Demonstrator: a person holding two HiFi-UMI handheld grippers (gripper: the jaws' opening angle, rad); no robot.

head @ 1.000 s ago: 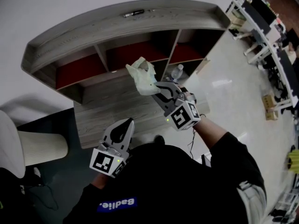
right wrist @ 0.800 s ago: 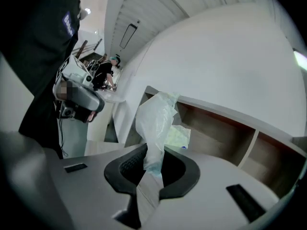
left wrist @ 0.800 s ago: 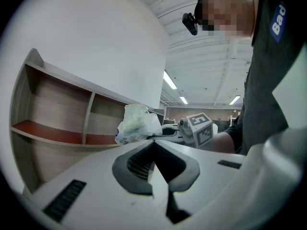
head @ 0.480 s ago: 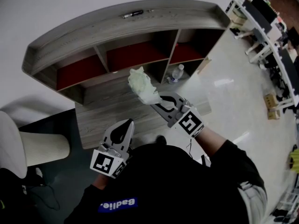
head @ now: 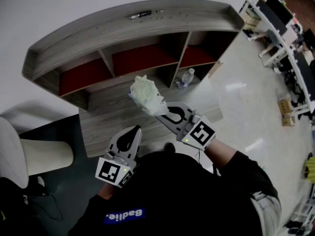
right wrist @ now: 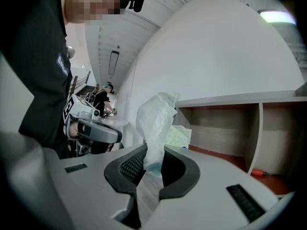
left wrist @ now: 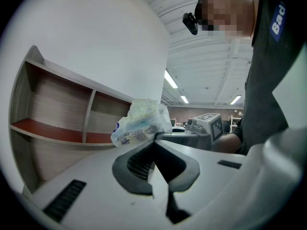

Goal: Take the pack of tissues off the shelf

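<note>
The pack of tissues (head: 145,95) is a crumpled pale green plastic pack, held in the air in front of the wooden shelf (head: 133,29). My right gripper (head: 158,113) is shut on the pack's loose wrapper end. In the right gripper view the wrapper (right wrist: 154,121) rises from between the pads of my right gripper (right wrist: 151,153). My left gripper (head: 133,129) hangs lower and to the left, close to my body, jaws together with nothing between them. From the left gripper view the pack (left wrist: 140,123) shows just beyond the tips of my left gripper (left wrist: 154,143).
The shelf has red-floored compartments (head: 140,58). A pen (head: 141,14) lies on its top. A water bottle (head: 185,77) stands on the floor by its right end. A white rounded chair (head: 42,155) is at the left, desks (head: 275,23) at far right.
My right gripper has rolled and drawn a little left and back from the shelf, carrying the tissue pack with it. The left gripper has stayed still.
</note>
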